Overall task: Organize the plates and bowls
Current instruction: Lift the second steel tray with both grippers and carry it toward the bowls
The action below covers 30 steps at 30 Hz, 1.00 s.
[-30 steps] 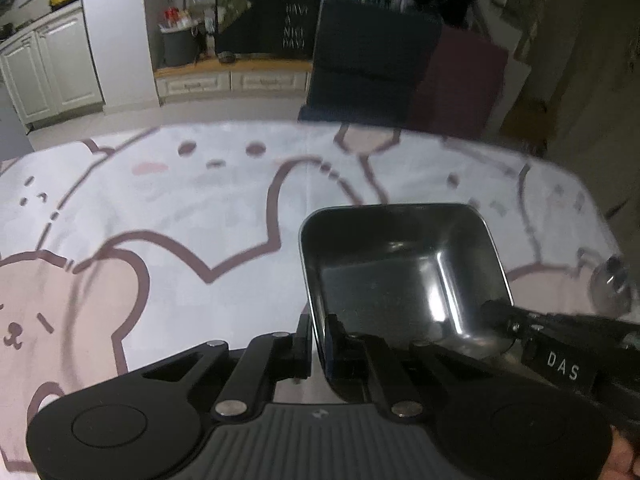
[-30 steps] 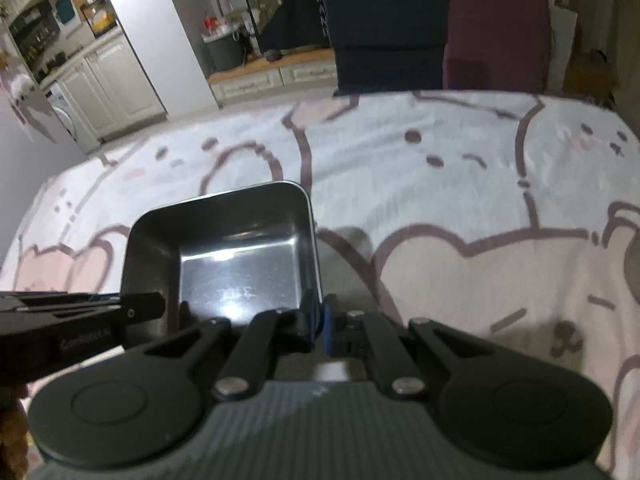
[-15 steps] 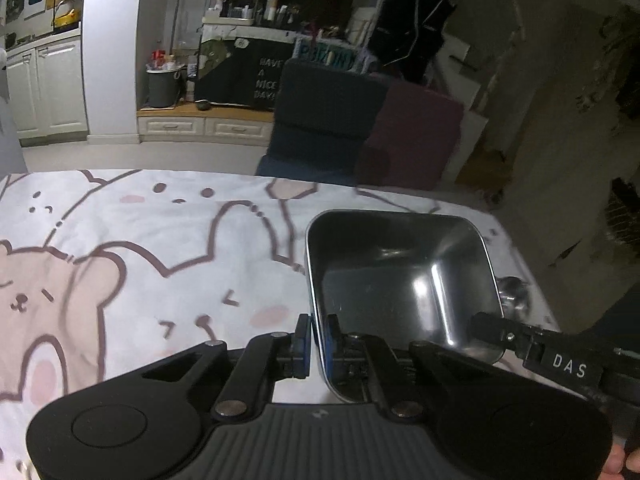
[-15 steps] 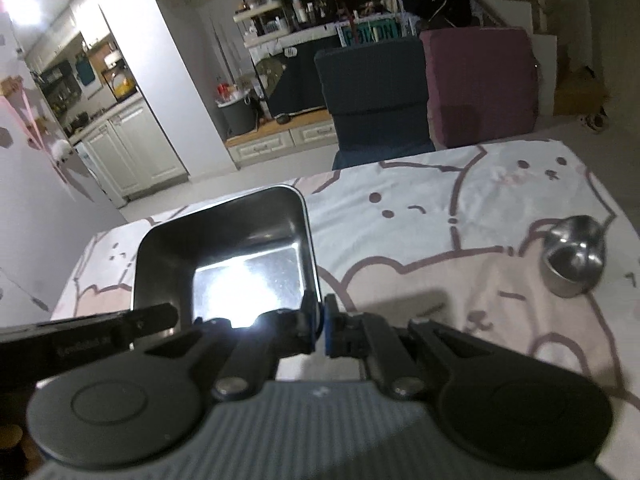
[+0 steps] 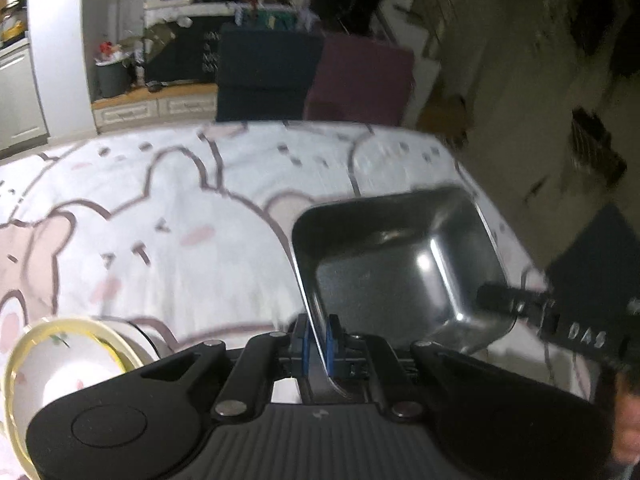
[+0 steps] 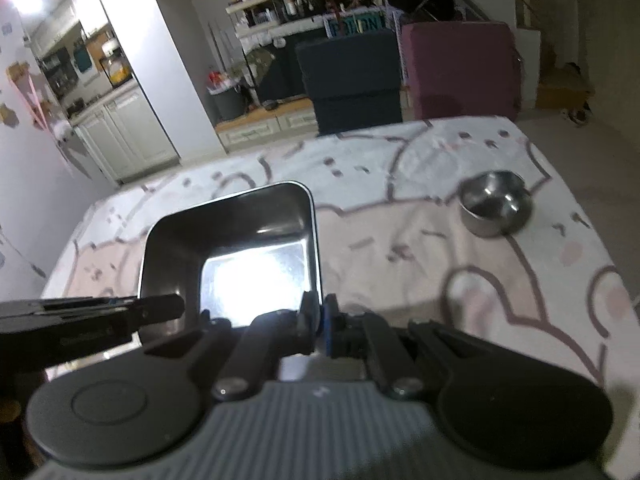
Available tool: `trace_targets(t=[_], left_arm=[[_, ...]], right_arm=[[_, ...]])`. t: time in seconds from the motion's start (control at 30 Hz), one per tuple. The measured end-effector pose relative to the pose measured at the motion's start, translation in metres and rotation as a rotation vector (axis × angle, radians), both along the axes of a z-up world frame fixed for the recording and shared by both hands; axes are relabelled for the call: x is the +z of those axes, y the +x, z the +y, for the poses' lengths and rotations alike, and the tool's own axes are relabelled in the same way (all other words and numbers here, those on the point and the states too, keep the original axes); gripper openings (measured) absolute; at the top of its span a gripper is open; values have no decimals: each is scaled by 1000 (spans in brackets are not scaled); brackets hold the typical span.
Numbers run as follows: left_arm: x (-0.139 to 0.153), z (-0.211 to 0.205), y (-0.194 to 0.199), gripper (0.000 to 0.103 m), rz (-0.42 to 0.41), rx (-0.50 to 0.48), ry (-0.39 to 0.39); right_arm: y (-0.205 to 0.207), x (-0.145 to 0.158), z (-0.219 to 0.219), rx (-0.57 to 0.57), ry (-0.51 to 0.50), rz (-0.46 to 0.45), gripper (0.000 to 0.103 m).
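Note:
A square steel tray is held in the air over the table by both grippers. My left gripper is shut on the tray's left rim. My right gripper is shut on the right rim of the same tray. A white bowl with a yellow rim sits at the lower left of the left wrist view. A small round steel bowl stands on the table at the right of the right wrist view.
The table has a white cloth with pink bear drawings. A dark blue chair and a maroon chair stand behind its far edge. The table's right edge drops to the floor.
Both grippers have carried the tray up and back over the table. The yellow-rimmed bowl has come into the left wrist view, and the small steel bowl into the right wrist view.

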<state>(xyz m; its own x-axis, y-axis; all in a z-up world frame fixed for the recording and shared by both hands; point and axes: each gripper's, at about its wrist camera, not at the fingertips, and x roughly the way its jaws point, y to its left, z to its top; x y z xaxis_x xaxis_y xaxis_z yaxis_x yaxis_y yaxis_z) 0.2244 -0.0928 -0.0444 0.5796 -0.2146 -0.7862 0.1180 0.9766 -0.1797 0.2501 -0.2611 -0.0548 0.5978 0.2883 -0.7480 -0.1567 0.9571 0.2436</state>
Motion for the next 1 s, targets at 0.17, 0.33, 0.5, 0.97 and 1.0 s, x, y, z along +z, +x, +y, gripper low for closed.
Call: trace_targets(t=[0.17,0.33,0.5,0.97,1.0], left_arm=[[-29,-16,-6,9,54,-31,37],[-51,-21,0,12,86,-25,80],[-60,-19,7,14,104,-5,123],[-81,-23,16,19,145,-20,191],[-81,-24,16,19,144,-23,197]], right_arm=[[-9,-13,-12,17,-70,27,6],[-11,-26,-5,36,-140,66,7],[-20,-34,6,82,-196,85,8],[-8,-49,24,107,-245,141,9],[-7,-51,24,109,-251,146,9]])
